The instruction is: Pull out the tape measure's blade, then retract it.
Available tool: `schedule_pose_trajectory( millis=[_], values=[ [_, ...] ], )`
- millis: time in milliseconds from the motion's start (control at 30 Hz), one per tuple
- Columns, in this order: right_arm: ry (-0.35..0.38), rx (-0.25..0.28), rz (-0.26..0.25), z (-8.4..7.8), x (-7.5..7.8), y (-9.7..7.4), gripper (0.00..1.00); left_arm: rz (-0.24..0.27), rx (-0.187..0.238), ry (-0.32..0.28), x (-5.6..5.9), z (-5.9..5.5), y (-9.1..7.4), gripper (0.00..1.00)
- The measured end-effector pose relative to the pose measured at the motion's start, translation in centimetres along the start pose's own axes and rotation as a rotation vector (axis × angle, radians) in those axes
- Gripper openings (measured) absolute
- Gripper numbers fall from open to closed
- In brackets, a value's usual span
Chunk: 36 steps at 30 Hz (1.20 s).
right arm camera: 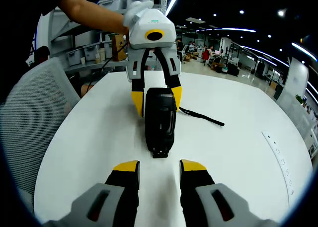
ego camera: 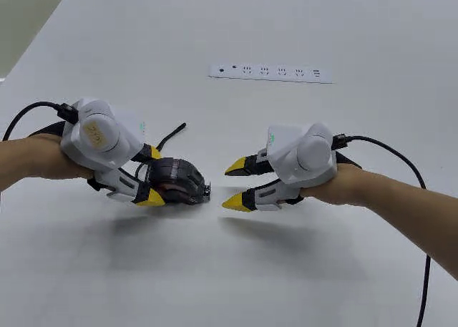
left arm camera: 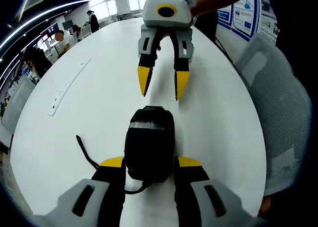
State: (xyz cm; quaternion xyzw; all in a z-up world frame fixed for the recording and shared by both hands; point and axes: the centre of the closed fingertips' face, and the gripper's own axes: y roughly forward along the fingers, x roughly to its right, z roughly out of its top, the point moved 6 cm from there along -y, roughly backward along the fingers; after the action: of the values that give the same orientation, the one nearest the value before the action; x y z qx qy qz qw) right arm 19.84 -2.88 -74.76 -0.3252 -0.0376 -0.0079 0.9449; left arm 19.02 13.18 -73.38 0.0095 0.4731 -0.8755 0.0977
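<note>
A white table [ego camera: 300, 26] carries everything. A white power strip [ego camera: 270, 72] lies well beyond both grippers, far from the work. A thin black strap [ego camera: 172, 136] trails on the table from behind the left gripper [ego camera: 153, 175], on its far side. A black cable [ego camera: 401, 162] runs back from the right gripper [ego camera: 234, 185] along the person's forearm. In the right gripper view a grey mesh chair [right arm camera: 35, 108] stands past the table edge. Nothing lies in the gap between the two grippers.

The tape measure [ego camera: 182, 177] sits on the table between the left gripper's jaws, which are clamped on its two flat sides, the yellow tips pressed against the case. Its long axis follows the line from one gripper to the other. The blade mouth, with a small hook at it, faces the right gripper and sits low against the table.

The case is black and rounded, glossy on top, with a reddish tint near its base in the head view. No blade is drawn out.

The right gripper's jaws are spread, holding nothing. Its tips point at the mouth, near it but apart.
</note>
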Motion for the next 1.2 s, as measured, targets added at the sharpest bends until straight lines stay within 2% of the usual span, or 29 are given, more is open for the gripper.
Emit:
schedule_pose_trajectory(
  millis=[400,800,1200],
  values=[
    [-0.011,-0.005,0.025,0.7,-0.1,2.0,0.28,-0.019,-0.010,0.015,-0.1,0.0,0.3,0.29],
    [-0.009,-0.038,0.040,0.2,0.4,3.6,0.22,-0.026,-0.009,0.011,0.0,0.1,0.4,0.29],
    [0.008,-0.053,0.056,0.1,0.7,4.0,0.16,-0.031,-0.015,0.018,0.0,0.1,0.5,0.29]
  ],
)
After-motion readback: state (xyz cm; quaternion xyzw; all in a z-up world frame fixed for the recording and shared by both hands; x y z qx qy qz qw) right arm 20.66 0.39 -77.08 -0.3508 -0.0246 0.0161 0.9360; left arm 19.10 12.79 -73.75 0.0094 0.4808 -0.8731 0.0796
